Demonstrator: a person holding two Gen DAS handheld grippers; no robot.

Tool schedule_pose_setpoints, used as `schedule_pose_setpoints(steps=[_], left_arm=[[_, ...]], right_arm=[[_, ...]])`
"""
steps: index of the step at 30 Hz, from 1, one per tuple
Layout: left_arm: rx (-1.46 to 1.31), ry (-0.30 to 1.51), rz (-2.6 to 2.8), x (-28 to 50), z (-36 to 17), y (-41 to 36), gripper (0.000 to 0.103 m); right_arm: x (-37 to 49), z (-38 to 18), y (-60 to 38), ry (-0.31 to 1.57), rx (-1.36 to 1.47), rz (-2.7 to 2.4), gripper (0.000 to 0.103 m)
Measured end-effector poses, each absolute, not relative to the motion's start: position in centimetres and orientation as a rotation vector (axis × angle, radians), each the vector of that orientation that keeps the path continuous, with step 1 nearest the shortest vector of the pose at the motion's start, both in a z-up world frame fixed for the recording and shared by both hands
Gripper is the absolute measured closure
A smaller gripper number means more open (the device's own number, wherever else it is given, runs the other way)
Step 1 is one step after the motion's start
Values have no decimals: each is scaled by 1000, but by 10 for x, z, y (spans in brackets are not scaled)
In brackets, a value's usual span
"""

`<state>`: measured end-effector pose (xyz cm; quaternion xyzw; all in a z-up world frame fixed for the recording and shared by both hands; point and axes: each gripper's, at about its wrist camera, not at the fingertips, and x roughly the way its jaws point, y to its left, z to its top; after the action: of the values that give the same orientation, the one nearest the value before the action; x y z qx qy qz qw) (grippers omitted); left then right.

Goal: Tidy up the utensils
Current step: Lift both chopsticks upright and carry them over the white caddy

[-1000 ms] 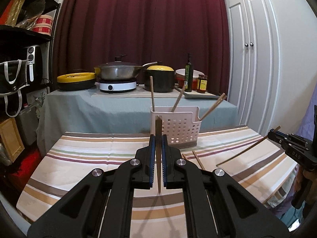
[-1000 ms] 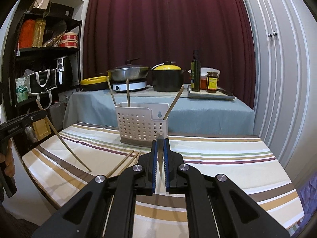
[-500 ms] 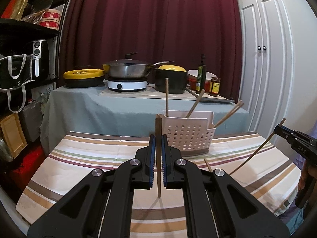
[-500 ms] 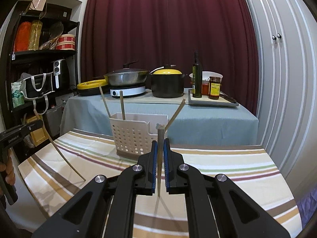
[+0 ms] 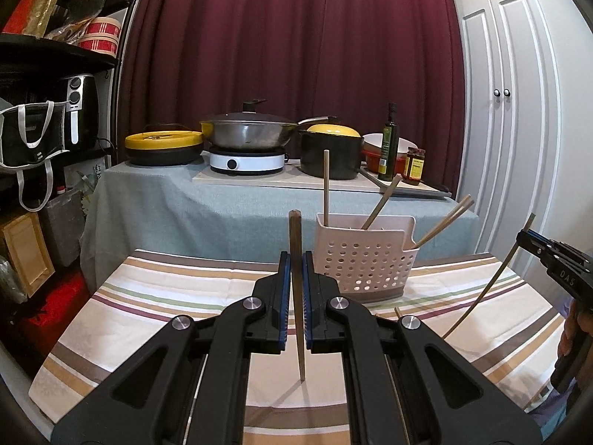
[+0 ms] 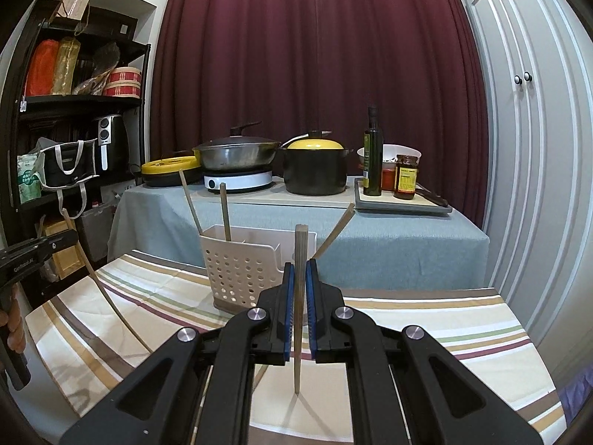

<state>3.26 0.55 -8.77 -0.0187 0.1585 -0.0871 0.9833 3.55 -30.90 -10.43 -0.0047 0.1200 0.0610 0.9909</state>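
My left gripper is shut on a wooden chopstick, held upright with its thin tip above the striped cloth. My right gripper is shut on a second chopstick, also upright. A white perforated utensil basket stands at the far side of the striped table, right of the left gripper, and holds several chopsticks. In the right wrist view the basket is just left of the fingers. Each view shows the other gripper at its edge with its chopstick: the right gripper, the left gripper.
More chopsticks lie on the striped tablecloth in front of the basket. Behind it stands a grey-covered table with a wok, pots, an oil bottle and jars. Black shelves are at left, white cupboard doors at right.
Both grippers have risen and swung, so the basket has shifted right in the left view and left in the right view. Both chopsticks stay gripped, now steeper.
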Motion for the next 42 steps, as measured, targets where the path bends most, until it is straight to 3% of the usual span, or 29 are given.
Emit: schedule_pose_setpoints(steps=[14,32,42], left_arm=[[-62,291,-194,42,-69,2,96],[-77,17,-287,104,27,-36,96],[-74,5,-284,159,26,-52,97]], right_arm=[[39,-84,-307,202,23,155,96],[84,-5,-296,-52,2,213,96],[130,-18,-291,-15,18,215,96]])
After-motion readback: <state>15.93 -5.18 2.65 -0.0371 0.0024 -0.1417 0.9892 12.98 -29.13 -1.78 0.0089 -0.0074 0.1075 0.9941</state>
